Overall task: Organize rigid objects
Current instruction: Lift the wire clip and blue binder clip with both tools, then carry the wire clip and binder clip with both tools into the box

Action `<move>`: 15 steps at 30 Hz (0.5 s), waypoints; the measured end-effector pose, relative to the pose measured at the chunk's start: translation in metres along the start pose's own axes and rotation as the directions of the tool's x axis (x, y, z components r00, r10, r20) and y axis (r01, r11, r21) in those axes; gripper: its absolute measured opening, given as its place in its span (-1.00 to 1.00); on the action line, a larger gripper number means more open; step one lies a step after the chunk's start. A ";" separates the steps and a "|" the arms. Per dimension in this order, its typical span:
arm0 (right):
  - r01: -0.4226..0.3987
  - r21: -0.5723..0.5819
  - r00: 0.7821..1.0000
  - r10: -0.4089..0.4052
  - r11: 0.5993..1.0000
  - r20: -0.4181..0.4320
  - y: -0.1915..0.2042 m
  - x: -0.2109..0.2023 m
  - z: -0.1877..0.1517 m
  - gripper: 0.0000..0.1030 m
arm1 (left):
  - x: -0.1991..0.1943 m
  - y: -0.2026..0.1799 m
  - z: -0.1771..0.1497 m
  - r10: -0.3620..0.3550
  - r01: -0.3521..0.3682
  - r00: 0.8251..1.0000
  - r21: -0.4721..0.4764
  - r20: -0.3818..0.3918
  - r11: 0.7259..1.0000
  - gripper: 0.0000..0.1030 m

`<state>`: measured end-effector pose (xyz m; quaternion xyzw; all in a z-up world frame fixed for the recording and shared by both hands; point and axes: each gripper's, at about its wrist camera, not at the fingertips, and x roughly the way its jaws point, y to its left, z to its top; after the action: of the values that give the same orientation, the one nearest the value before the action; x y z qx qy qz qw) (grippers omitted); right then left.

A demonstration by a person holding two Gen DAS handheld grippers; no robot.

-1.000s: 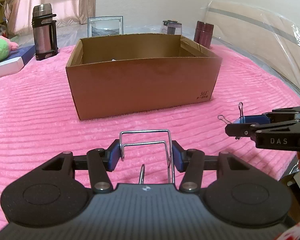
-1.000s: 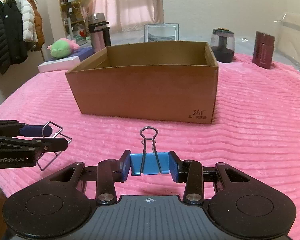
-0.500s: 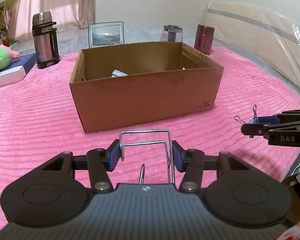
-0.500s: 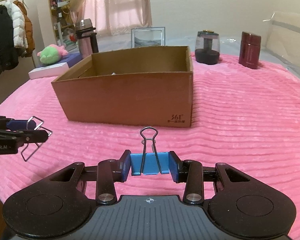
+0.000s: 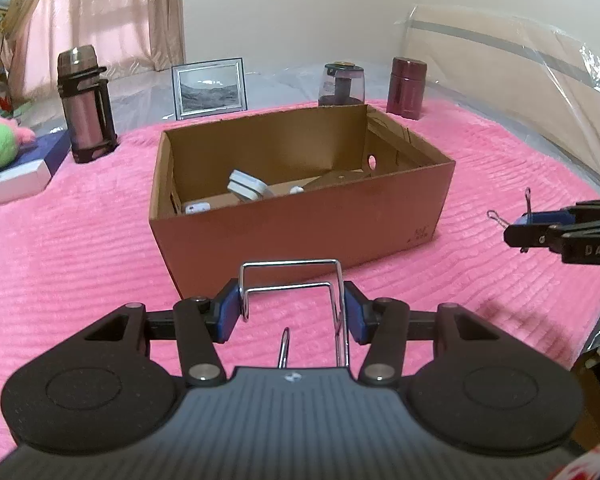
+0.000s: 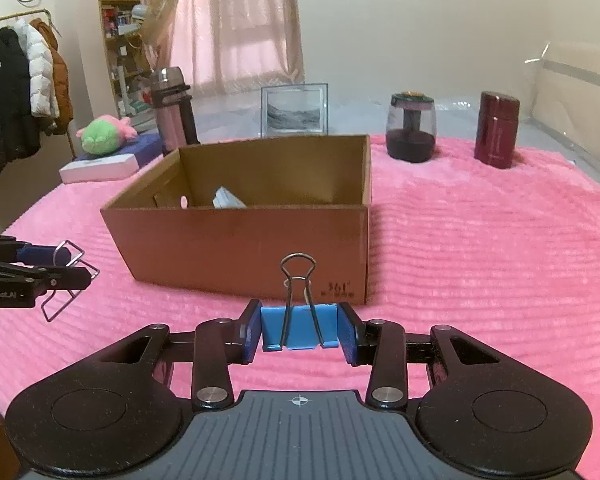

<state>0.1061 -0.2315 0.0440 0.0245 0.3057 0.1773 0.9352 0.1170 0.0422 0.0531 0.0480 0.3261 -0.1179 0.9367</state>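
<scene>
My left claw [image 5: 292, 312] is clamped on a bent wire rack [image 5: 291, 280], held just short of the cardboard box [image 5: 300, 200]. My right claw [image 6: 299, 330] grips a blue binder clip [image 6: 299, 326] near the box's front right corner, above the pink blanket [image 6: 480, 260].

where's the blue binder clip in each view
Left wrist view: the blue binder clip is at the far right edge, pinched in the right gripper, right of the cardboard box.
Right wrist view: the clip sits bottom centre between that gripper's fingers, in front of the box.
Shared landmark: the cardboard box.
</scene>
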 end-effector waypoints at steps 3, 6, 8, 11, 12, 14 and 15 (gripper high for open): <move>-0.009 -0.003 1.000 0.009 1.000 0.004 -0.001 0.000 0.007 -0.29 | 0.001 0.002 0.008 0.006 -0.006 1.000 0.011 -0.003 1.000 -0.07; -0.022 -0.006 1.000 0.022 1.000 -0.001 -0.001 0.001 0.014 -0.29 | 0.002 0.004 0.015 0.006 -0.006 1.000 0.018 -0.010 1.000 -0.07; -0.029 -0.009 1.000 0.029 1.000 -0.004 -0.001 0.002 0.017 -0.29 | 0.003 0.004 0.018 0.005 -0.005 1.000 0.024 -0.013 1.000 -0.07; -0.038 -0.018 0.999 0.038 0.999 -0.005 -0.001 0.002 0.025 -0.29 | 0.003 0.005 0.023 0.009 -0.009 1.000 0.028 -0.016 1.000 -0.07; -0.043 -0.014 0.999 0.042 0.999 -0.005 -0.002 0.003 0.028 -0.29 | 0.004 0.005 0.024 0.012 -0.011 1.000 0.031 -0.017 0.999 -0.07; -0.049 -0.014 0.999 0.049 0.999 -0.003 -0.003 0.003 0.034 -0.29 | 0.004 0.004 0.027 0.015 -0.015 1.000 0.039 -0.019 0.999 -0.07; -0.049 -0.021 0.999 0.049 0.999 -0.001 -0.003 0.003 0.037 -0.29 | 0.004 0.004 0.029 0.015 -0.014 1.000 0.041 -0.019 0.999 -0.07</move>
<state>0.1310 -0.2310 0.0719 0.0222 0.3033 0.2033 0.9307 0.1387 0.0406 0.0738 0.0708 0.3322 -0.1172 0.9332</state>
